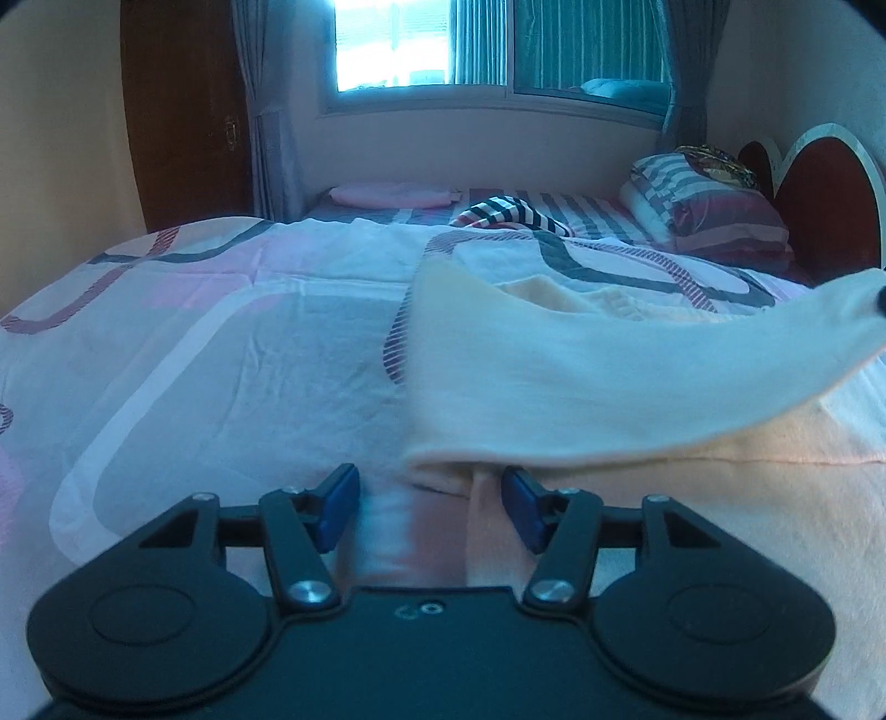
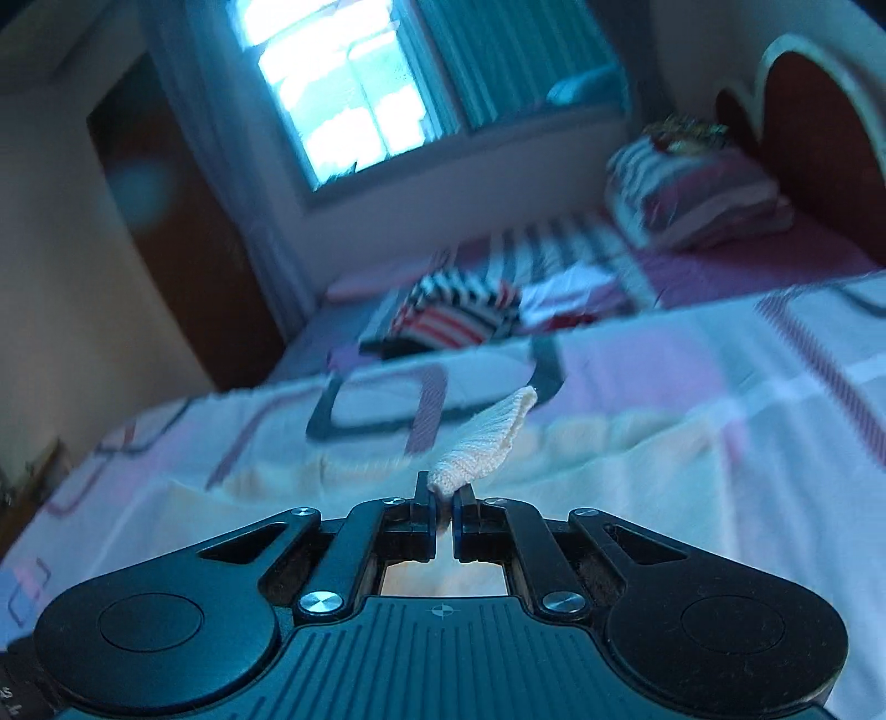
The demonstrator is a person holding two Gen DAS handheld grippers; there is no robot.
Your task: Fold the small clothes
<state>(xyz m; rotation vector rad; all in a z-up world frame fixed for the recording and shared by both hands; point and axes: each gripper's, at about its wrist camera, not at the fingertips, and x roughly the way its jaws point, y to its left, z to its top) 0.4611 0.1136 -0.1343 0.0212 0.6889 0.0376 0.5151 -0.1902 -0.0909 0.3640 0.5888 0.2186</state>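
**Cream garment lifted at one corner over the patterned bed**

The bed point(image 1: 221, 343) fills most of both views, its cover a thin, lightly creased cotton printed with broad rounded loops in grey, pink and hatched maroon. Behind it, in the upper centre of the left wrist view, a window point(image 1: 421, 44) glows bright between grey pleated curtains, and a dark brown wooden door point(image 1: 183, 116) stands at the upper left. At the right edge a headboard point(image 1: 825, 183) curves in a heart-like arch, dark red with a pale border, and a stack of striped pillows point(image 1: 714, 205) leans against it.

The cream garment point(image 1: 609, 382) lies on the right half of the bed in the left wrist view: soft, matte cloth (finely knitted, as the close view shows). One flap of it rises in a smooth, taut sheet toward the right edge of the frame, while the rest lies flat beneath, with a stitched seam running across.

Farther back, near the middle, sits a folded striped piece point(image 1: 509, 213) in black, white and red, and a flat pink cloth point(image 1: 387, 195) lies to its left.

The left gripper point(image 1: 432, 507) hovers low at the bottom centre, its blue-padded jaws apart, with the garment's lower edge just ahead of them and nothing pinched. The right gripper point(image 2: 441, 507) has its jaws together, clamped on a ribbed fold of the cream garment that sticks up past the tips.
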